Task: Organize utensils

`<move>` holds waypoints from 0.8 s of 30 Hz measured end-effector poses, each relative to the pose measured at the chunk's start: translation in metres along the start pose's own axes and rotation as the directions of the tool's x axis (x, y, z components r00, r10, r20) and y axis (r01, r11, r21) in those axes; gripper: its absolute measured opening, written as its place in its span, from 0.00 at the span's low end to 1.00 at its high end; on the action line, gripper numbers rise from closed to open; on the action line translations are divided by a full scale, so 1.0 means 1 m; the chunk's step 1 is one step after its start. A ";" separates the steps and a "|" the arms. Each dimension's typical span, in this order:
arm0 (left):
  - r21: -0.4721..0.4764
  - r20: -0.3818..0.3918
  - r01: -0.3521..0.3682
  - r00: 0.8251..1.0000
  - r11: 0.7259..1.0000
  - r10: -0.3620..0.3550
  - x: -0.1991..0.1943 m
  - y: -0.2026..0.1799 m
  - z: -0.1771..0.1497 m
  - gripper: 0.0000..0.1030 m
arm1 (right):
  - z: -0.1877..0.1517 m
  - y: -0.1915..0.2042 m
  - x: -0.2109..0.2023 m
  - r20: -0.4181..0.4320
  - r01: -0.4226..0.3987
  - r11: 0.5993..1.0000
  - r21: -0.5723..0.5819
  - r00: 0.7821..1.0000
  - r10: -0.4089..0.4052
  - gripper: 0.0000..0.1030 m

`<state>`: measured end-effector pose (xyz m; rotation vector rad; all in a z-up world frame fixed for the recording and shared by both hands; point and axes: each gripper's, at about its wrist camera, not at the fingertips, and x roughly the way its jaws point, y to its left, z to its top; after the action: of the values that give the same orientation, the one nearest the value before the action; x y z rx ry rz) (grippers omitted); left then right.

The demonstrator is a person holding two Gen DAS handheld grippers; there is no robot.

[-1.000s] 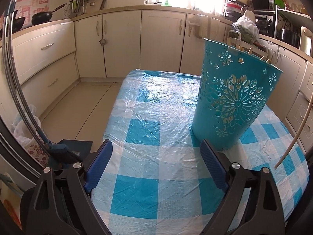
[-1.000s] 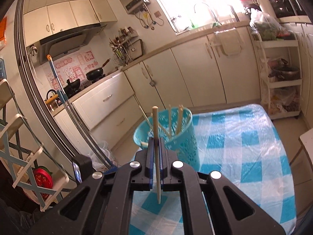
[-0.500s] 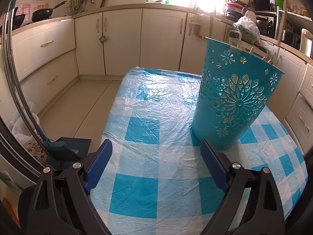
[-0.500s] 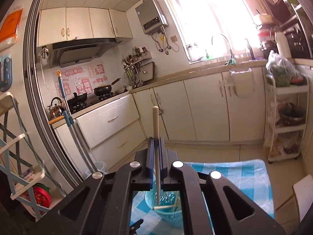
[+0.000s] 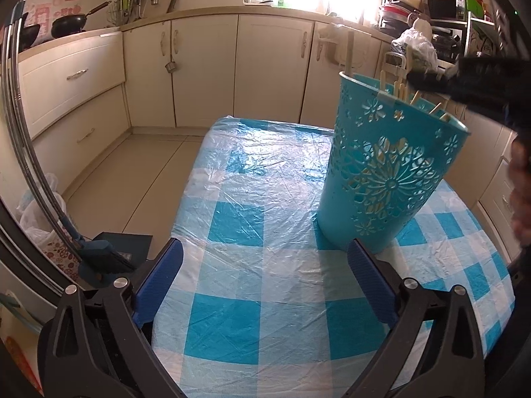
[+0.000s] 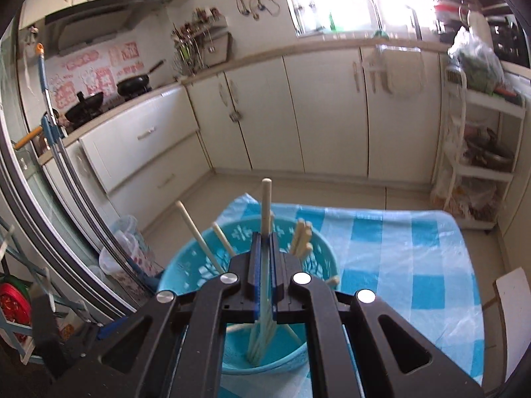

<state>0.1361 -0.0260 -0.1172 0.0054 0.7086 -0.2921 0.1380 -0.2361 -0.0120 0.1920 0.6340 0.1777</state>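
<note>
**Chopstick over the basket: a bad drop could tip it**

Our right tongs [image 6: 264, 262] pinch 1 chopstick [image 6: 265, 205] above the teal basket [image 5: 381, 179] on the table [image 5: 252, 232]. Released crooked, it could snag the chopsticks already inside [image 6: 300, 237] or fall outside. Our left tongs [image 5: 262, 278] are opening wide, empty, just beside the basket's base.

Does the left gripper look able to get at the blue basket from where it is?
Probably yes: the left gripper, jaws opening and empty, has the blue basket just ahead to the right, only bare tablecloth between.
</note>
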 end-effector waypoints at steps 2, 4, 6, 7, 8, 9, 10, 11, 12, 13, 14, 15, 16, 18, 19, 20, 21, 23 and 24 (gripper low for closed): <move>-0.006 -0.005 0.007 1.000 1.000 -0.007 -0.006 -0.001 0.003 0.93 | -0.002 0.001 -0.002 -0.002 0.006 1.000 0.005 1.000 -0.006 0.12; -0.012 -0.008 0.013 1.000 1.000 -0.013 -0.016 -0.004 0.005 0.93 | -0.004 0.005 -0.011 0.016 0.020 1.000 0.006 1.000 -0.020 0.41; -0.007 -0.007 0.012 1.000 1.000 -0.012 -0.026 -0.007 0.008 0.93 | -0.005 0.010 -0.026 0.037 0.030 1.000 0.003 0.999 -0.030 0.49; -0.003 -0.004 0.007 1.000 1.000 -0.007 -0.031 -0.008 0.009 0.93 | -0.006 0.012 -0.031 0.040 0.027 1.000 0.002 0.999 -0.027 0.52; 0.002 0.000 -0.003 1.000 1.000 0.003 -0.038 -0.010 0.012 0.93 | -0.007 0.016 -0.039 0.045 0.028 1.000 0.001 0.999 -0.028 0.55; 0.005 -0.001 -0.014 1.000 1.000 0.014 -0.045 -0.012 0.015 0.93 | -0.009 0.020 -0.048 0.051 0.039 0.999 0.002 0.998 -0.039 0.64; 0.007 -0.008 -0.023 1.000 1.000 0.023 -0.051 -0.014 0.017 0.93 | -0.010 0.023 -0.053 0.055 0.053 0.999 0.005 0.997 -0.053 0.74; 0.008 -0.023 -0.028 0.999 1.000 0.029 -0.060 -0.017 0.021 0.93 | -0.012 0.027 -0.063 0.059 0.066 0.998 0.010 0.996 -0.067 0.78; 0.005 -0.030 -0.027 0.999 1.000 0.027 -0.065 -0.016 0.023 0.93 | -0.015 0.031 -0.076 0.064 0.074 0.997 0.018 0.995 -0.075 0.84; -0.001 -0.036 -0.023 0.999 1.000 0.023 -0.072 -0.017 0.026 0.93 | -0.017 0.034 -0.085 0.071 0.081 0.996 0.026 0.994 -0.082 0.89; -0.012 -0.040 -0.021 0.999 1.000 0.021 -0.082 -0.017 0.029 0.93 | -0.020 0.038 -0.099 0.082 0.092 0.995 0.036 0.992 -0.095 0.91; -0.020 -0.038 -0.022 0.999 1.000 0.021 -0.091 -0.017 0.032 0.93 | -0.023 0.042 -0.112 0.092 0.102 0.994 0.046 0.990 -0.106 0.93; -0.025 -0.034 -0.019 0.999 1.000 0.018 -0.101 -0.017 0.034 0.93 | -0.024 0.046 -0.122 0.099 0.111 0.992 0.053 0.988 -0.116 0.93; -0.026 -0.027 -0.018 0.999 0.999 0.018 -0.124 -0.018 0.036 0.93 | -0.029 0.054 -0.147 0.108 0.133 0.988 0.073 0.984 -0.141 0.93; -0.026 -0.029 -0.020 0.999 0.999 0.019 -0.132 -0.018 0.037 0.93 | -0.031 0.057 -0.156 0.107 0.145 0.986 0.083 0.982 -0.153 0.93; -0.026 -0.031 -0.020 0.999 0.999 0.019 -0.147 -0.020 0.037 0.93 | -0.034 0.061 -0.166 0.103 0.156 0.984 0.092 0.981 -0.165 0.93; -0.027 -0.030 -0.021 0.999 0.999 0.020 -0.156 -0.020 0.037 0.93 | -0.036 0.066 -0.176 0.098 0.167 0.981 0.095 0.980 -0.176 0.93; -0.033 -0.019 -0.021 1.000 0.999 0.021 -0.178 -0.021 0.037 0.93 | -0.042 0.075 -0.194 0.101 0.191 0.977 0.097 0.974 -0.201 0.93; -0.035 -0.008 -0.022 1.000 0.999 0.022 -0.191 -0.022 0.037 0.93 | -0.046 0.081 -0.204 0.111 0.197 0.976 0.096 0.972 -0.207 0.93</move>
<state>0.0162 -0.0010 0.0353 -0.0192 0.7205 -0.2582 -0.0594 -0.1979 0.0866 0.2168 0.5367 -0.0576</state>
